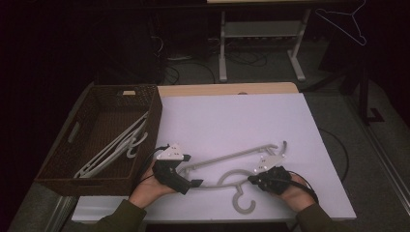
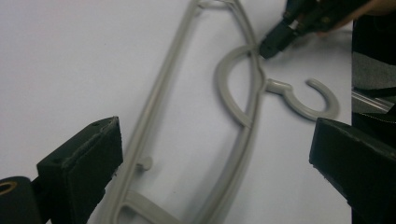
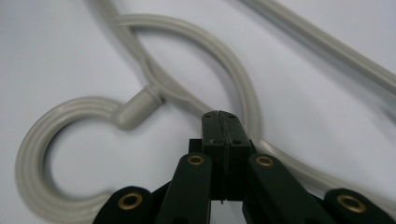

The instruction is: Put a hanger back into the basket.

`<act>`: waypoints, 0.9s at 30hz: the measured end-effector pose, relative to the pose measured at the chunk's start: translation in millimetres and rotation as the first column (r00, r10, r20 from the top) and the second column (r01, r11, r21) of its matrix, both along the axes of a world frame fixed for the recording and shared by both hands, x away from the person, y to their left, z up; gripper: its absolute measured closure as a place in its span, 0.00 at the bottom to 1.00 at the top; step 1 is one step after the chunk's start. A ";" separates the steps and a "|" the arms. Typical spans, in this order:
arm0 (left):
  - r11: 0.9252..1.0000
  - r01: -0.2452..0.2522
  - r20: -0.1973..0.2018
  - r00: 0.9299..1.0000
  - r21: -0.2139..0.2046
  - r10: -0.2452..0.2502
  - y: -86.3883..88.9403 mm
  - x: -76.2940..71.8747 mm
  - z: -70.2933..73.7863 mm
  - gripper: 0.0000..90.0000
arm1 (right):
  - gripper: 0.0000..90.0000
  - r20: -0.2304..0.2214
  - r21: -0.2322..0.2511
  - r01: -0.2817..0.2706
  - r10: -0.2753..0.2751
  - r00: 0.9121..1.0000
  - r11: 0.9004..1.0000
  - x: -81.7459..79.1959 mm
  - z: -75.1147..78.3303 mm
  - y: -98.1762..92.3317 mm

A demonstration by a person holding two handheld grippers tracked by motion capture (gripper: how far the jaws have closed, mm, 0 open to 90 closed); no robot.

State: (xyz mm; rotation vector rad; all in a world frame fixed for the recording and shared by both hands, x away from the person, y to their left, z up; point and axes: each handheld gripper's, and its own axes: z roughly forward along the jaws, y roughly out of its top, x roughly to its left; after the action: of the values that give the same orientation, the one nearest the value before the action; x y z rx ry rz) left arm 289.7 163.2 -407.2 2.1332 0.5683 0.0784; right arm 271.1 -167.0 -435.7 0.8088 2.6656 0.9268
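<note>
**A:** Looking at the grey hanger [image 1: 232,155], where would you take hold of it?

**B:** It lies flat on the white table [image 1: 241,116], hook [image 1: 244,205] towards the person, just right of the basket [image 1: 150,121] that already has hangers in it. The left tongs [image 1: 191,170] stand wide open over the hanger's left end, one jaw on each side of the bars, touching nothing.

**A:** And the right tongs [image 1: 252,178]?

**B:** Closed. In the right gripper view the pads [image 3: 212,126] meet flat, with the tip on the curved bar beside the neck. I cannot tell whether a thin edge of plastic is pinched there or the tip only rests on it.

**A:** So what makes this step go well?

**B:** I'd judge the lift needs two firm holds. Lower the left tongs so one jaw slides under a bar, then close on that bar alone, not across both. Check the right hold before raising anything. If it slips, the hanger will swing from the left end. Lift level, then carry it across to the basket.
</note>
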 end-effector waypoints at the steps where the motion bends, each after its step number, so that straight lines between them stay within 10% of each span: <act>1: 1.000 0.000 0.000 1.000 0.000 0.000 0.0 0.0 -0.2 0.03 | 1.00 0.004 0.006 0.007 -0.007 1.000 1.000 4.5 0.2 -0.3; 11: 1.000 -0.010 0.002 1.000 0.002 0.010 3.9 0.8 0.7 0.03 | 0.85 -0.076 0.176 -0.115 0.130 0.989 0.978 -24.3 3.7 2.1; 27: 1.000 -0.006 -0.002 1.000 0.002 0.006 1.5 0.6 -1.3 0.03 | 0.83 -0.025 0.051 -0.268 0.269 0.963 0.962 -46.8 -7.9 24.8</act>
State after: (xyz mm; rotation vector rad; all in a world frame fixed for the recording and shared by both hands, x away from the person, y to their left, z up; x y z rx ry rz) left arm 290.2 164.7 -408.5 2.1332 0.5765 0.0801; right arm 224.3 -142.2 -443.6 0.4797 2.8390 1.0493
